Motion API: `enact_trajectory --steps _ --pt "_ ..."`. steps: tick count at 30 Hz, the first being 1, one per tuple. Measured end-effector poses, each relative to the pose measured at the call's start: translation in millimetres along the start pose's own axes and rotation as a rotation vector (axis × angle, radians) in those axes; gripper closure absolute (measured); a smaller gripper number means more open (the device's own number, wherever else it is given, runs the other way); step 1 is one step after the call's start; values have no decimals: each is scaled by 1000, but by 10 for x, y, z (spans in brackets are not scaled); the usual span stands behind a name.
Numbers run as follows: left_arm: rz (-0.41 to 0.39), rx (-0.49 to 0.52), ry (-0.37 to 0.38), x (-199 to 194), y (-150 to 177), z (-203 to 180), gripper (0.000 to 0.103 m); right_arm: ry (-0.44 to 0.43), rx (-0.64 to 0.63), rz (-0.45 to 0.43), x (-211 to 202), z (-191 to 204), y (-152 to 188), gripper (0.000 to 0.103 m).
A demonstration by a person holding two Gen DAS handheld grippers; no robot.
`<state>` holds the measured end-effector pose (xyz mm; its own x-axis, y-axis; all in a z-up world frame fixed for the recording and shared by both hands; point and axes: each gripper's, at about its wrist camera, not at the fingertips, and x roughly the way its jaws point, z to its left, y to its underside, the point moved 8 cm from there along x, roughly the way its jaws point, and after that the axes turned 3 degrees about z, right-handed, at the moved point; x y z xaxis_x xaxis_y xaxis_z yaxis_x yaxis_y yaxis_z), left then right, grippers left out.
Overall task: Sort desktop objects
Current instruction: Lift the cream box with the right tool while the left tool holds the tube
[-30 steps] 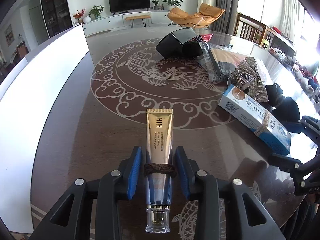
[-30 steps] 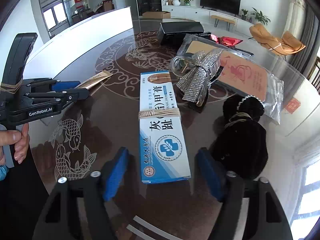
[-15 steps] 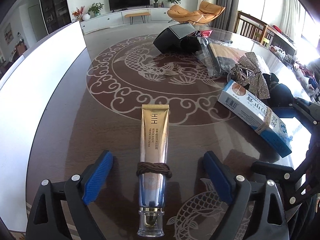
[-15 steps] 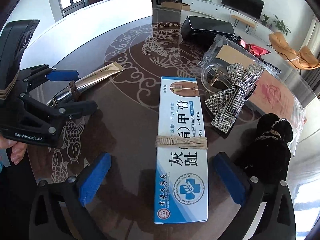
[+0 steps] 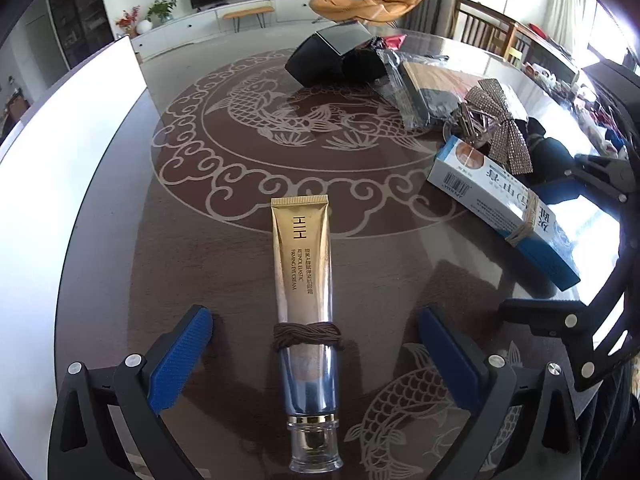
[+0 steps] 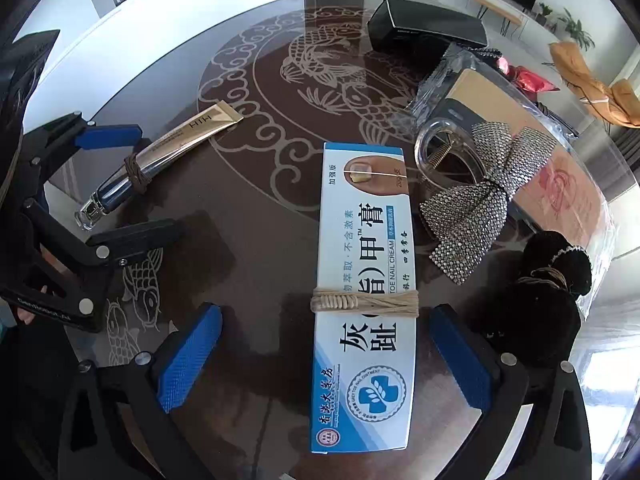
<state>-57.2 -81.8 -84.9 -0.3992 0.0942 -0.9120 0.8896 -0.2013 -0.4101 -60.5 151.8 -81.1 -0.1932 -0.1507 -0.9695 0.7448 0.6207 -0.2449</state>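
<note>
One gold eye-cream tube, marked "HIH", lies between the left gripper's widening jaws, untouched. One "TOE NAIL CREAM" box lies between the right gripper's wide jaws, untouched. One rhinestone bow clip sits at two o'clock.

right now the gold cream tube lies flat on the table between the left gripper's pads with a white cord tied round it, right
Not quite: the cord is dark brown, not white. The left wrist view shows it wrapped round the gold cream tube, which does lie flat on the table between the left gripper's pads, untouched as the jaws are opening. The pale cord is on the blue and white box.
</note>
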Motion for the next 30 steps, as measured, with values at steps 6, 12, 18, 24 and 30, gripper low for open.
enact_trajectory --steps 6,12,18,24,30 --pt "45 36 12 16 13 43 0 -7 -20 43 15 -6 -45 0" --pt "-33 0 -3 -35 69 48 0 -1 -4 0 -17 -23 -46 0" --pt "-39 -6 -7 -52 75 44 0 -1 -3 -9 -39 -25 -40 0" --pt "-50 -8 -6 -61 89 39 0 -2 -12 -37 -79 -26 -28 0" --pt "-50 -8 -6 -66 96 46 0 -2 -8 -37 -84 0 -21 0"
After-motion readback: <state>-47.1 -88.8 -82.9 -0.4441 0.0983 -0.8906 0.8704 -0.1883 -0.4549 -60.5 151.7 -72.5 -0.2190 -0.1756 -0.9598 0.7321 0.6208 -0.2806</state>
